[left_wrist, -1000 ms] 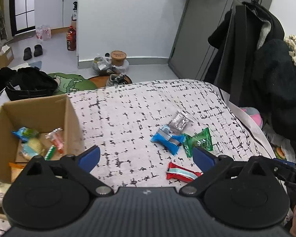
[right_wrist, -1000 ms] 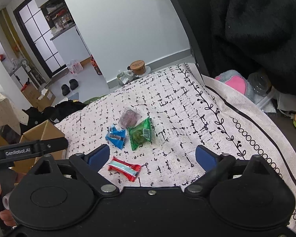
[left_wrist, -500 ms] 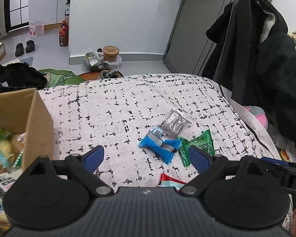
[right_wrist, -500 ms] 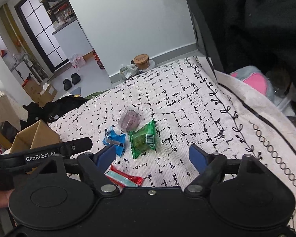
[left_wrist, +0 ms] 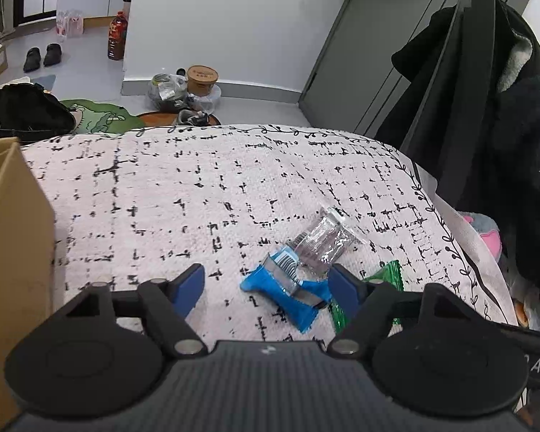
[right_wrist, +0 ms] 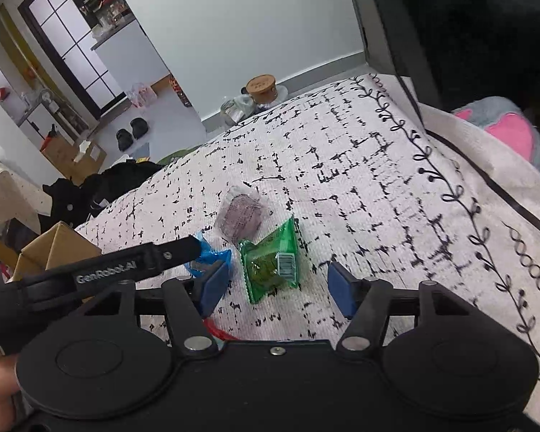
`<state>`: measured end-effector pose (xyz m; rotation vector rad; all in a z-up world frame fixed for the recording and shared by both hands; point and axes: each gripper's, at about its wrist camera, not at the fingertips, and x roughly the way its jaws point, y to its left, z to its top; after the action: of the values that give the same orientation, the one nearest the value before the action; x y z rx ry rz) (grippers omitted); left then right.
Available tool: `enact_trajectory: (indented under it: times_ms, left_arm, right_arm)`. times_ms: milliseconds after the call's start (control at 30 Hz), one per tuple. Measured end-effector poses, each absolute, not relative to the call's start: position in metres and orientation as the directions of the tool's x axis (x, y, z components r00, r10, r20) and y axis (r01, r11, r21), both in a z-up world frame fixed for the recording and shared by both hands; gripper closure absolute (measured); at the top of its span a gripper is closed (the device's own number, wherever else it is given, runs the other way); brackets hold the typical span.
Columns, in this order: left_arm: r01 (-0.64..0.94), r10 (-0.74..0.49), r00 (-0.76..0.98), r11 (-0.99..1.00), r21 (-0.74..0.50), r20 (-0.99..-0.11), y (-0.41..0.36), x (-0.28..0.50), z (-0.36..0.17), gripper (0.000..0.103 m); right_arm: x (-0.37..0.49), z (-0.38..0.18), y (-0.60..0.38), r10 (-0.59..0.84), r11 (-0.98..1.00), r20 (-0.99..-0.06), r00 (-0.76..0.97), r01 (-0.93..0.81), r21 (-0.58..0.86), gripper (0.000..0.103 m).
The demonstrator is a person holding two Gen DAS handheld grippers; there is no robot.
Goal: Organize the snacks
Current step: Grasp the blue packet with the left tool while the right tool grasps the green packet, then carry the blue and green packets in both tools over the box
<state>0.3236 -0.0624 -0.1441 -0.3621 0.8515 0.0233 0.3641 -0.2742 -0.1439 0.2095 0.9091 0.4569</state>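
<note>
On the white cloth with black marks [left_wrist: 205,194], a few snack packs lie close together. The blue pack [left_wrist: 288,289] is the one to look from. A clear pack [left_wrist: 324,243] sits just behind the blue pack and touches it. A green pack [right_wrist: 271,264] lies right beside the blue pack, on its right side. A bit of a red pack [right_wrist: 217,331] peeks out in front, mostly hidden by the right gripper [right_wrist: 275,284]. The cardboard box [left_wrist: 7,259] stands well away to the left of the blue pack. The left gripper [left_wrist: 268,288] hangs over the blue pack with its fingers wide apart, holding nothing. The right gripper's fingers are also apart, with the green pack between them.
</note>
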Motion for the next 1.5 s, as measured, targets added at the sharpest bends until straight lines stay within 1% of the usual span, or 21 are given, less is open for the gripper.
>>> enact_trajectory:
  times_ms: [100,300,367,400,433,500,533,633,767,900,1000,1200,1500]
  left_arm:
    - [-0.162,-0.141,0.648,0.934,-0.317,-0.748,-0.062,0.331,-0.153,0.038]
    - [-0.143,-0.188,0.625,0.927,-0.348,-0.757,-0.063,0.342,-0.165,0.042]
    - [-0.131,-0.186,0.616,0.934,-0.332,-0.765,-0.063,0.344,-0.166,0.046]
    - [-0.126,-0.186,0.613,0.937,-0.327,-0.768,-0.062,0.344,-0.166,0.049]
    - [-0.123,-0.185,0.609,0.938,-0.323,-0.771,-0.061,0.344,-0.167,0.056]
    - [-0.109,-0.199,0.601,0.939,-0.326,-0.774,-0.059,0.344,-0.167,0.066]
    - [-0.102,-0.212,0.595,0.937,-0.335,-0.775,-0.057,0.345,-0.167,0.068]
    - [-0.079,-0.232,0.584,0.937,-0.339,-0.778,-0.053,0.347,-0.165,0.069]
    - [-0.050,-0.254,0.568,0.939,-0.340,-0.783,-0.049,0.348,-0.163,0.070]
    - [-0.057,-0.242,0.578,0.941,-0.335,-0.779,-0.046,0.344,-0.156,0.070]
    - [-0.056,-0.238,0.596,0.940,-0.335,-0.767,-0.042,0.331,-0.147,0.070]
    - [-0.065,-0.231,0.631,0.935,-0.348,-0.740,-0.032,0.305,-0.126,0.070]
    - [-0.055,-0.201,0.701,0.942,-0.332,-0.684,-0.022,0.271,-0.084,0.070]
  right_arm:
    - [0.371,-0.149,-0.268,0.466,0.884,-0.721,0.514,-0.300,0.358,0.044]
    - [0.378,-0.159,-0.258,0.458,0.886,-0.747,0.482,-0.319,0.338,0.046]
    - [0.379,-0.161,-0.254,0.451,0.888,-0.754,0.478,-0.327,0.324,0.046]
    - [0.379,-0.162,-0.253,0.449,0.889,-0.755,0.478,-0.327,0.321,0.046]
    - [0.381,-0.163,-0.252,0.446,0.891,-0.758,0.477,-0.321,0.321,0.046]
    - [0.381,-0.165,-0.249,0.437,0.895,-0.762,0.478,-0.318,0.313,0.047]
    - [0.381,-0.165,-0.247,0.429,0.898,-0.765,0.480,-0.315,0.306,0.047]
    - [0.382,-0.165,-0.244,0.421,0.904,-0.763,0.490,-0.293,0.311,0.047]
    - [0.385,-0.167,-0.242,0.394,0.919,-0.756,0.523,-0.241,0.312,0.060]
    - [0.380,-0.167,-0.242,0.378,0.925,-0.732,0.566,-0.207,0.318,0.066]
    - [0.367,-0.163,-0.244,0.379,0.923,-0.723,0.577,-0.188,0.335,0.067]
    - [0.339,-0.137,-0.237,0.382,0.923,-0.692,0.612,-0.220,0.315,0.067]
    - [0.306,-0.098,-0.227,0.426,0.903,-0.624,0.655,-0.269,0.334,0.067]
